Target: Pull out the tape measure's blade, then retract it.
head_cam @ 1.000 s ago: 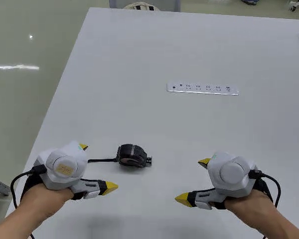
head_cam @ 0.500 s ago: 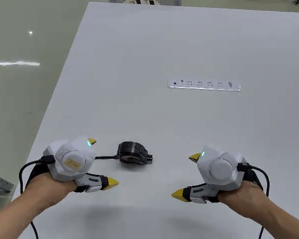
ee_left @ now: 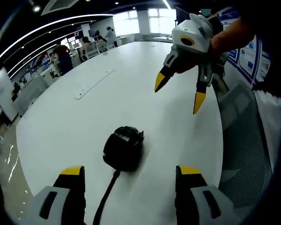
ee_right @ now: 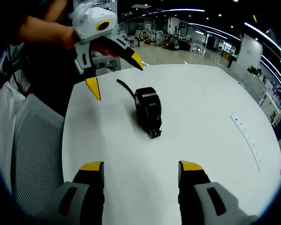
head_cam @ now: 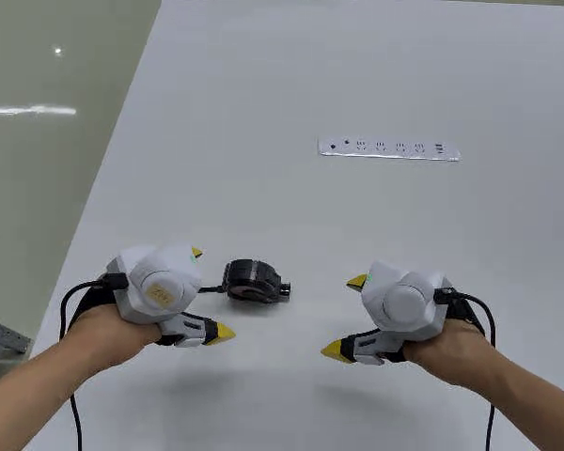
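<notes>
Two grippers, one tape measure, one white table. Head view: left gripper (head_cam: 211, 291) and right gripper (head_cam: 346, 316) were each held in a hand low over the table (head_cam: 263, 141), yellow-tipped jaws apart and clamped on nothing. The black tape measure (head_cam: 254, 280) lay on the table between them, just beside the left gripper's jaws and farther from the right gripper's. Its black strap (head_cam: 211, 289) ran toward the left gripper. A white power strip (head_cam: 388, 148) lay well beyond both. Left gripper view: the left gripper (ee_left: 130, 171) stood spread, the tape measure (ee_left: 124, 147) just ahead between its tips, untouched, with the strap (ee_left: 107, 192) trailing back between the jaws. The right gripper (ee_left: 179, 92) faced it from beyond, also spread. Right gripper view: the right gripper (ee_right: 141, 166) stood wide, the tape measure (ee_right: 148, 110) ahead of its tips and apart from them, and the left gripper (ee_right: 115, 75) beyond that.
</notes>
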Tool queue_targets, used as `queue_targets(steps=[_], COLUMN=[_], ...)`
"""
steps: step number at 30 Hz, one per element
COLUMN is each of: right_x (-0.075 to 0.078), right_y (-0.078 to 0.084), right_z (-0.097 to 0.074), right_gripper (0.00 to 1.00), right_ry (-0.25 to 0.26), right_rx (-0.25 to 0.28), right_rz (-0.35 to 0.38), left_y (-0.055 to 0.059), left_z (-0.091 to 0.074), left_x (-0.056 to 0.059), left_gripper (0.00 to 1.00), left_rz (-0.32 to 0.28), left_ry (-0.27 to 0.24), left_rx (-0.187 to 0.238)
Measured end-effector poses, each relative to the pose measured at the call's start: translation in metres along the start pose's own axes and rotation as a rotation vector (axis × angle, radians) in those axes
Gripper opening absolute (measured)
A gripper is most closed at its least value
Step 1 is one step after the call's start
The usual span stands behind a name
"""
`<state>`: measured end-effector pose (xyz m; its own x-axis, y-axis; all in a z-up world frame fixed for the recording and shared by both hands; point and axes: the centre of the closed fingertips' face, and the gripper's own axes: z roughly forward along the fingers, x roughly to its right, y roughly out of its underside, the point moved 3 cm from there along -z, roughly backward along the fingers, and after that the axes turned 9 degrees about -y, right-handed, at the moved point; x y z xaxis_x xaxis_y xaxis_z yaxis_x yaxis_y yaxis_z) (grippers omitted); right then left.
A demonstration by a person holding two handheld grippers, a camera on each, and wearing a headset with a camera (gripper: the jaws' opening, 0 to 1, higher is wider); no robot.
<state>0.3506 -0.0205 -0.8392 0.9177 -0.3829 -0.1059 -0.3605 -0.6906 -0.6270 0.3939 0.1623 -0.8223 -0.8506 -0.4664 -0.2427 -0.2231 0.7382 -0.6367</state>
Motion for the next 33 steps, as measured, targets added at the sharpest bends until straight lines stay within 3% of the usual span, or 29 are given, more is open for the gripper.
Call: queue_targets(steps=[2,13,33], right_x=[0.003,0.010,0.027], right_y=[-0.001,-0.003,-0.009], right_z=[0.008,0.022,0.046], right_gripper=[0.65,0.63,0.59], right_ry=[-0.014,-0.036,-0.065], right_rx=[-0.012,-0.031,-0.059], right_rz=[-0.025,-0.058,-0.128], left_y=[-0.003,-0.003,-0.014], left_z=[0.007,0.020,0.047], left_x=[0.001,0.000,0.000], left_gripper=[0.74,0.72,0.69], left_rz=[0.037,0.080,0.169], left_ry=[0.022,0.063,0.115], left_rx=[-0.002,-0.013,-0.024])
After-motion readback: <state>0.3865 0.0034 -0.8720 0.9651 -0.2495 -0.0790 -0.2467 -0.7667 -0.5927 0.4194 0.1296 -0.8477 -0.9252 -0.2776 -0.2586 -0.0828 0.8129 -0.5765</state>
